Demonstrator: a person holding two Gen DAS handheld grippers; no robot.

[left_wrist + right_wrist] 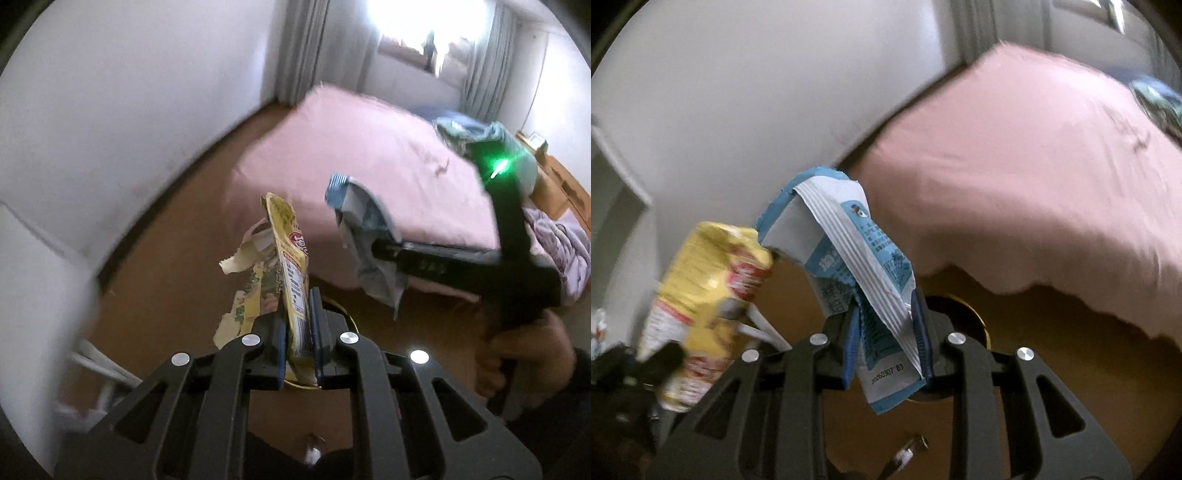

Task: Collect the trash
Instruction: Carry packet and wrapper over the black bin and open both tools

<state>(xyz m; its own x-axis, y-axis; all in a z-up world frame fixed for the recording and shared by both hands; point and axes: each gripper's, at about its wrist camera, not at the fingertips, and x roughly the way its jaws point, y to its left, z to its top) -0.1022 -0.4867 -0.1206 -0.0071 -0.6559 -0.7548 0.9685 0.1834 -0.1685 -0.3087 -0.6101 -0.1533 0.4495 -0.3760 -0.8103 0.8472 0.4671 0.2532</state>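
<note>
Left gripper [298, 325] clamped on yellow wrapper [286, 266], bottom centre of left view; torn flap hangs loose at left, could rip off. Right gripper [886, 332] clamped on blue-white wrapper [849, 243], centre of right view; grip sits low, top flops, may slip. Dark round opening [964, 314] behind the jaws, maybe a bin, can't tell. Bed [1034, 166] upper right, could snag.
</note>
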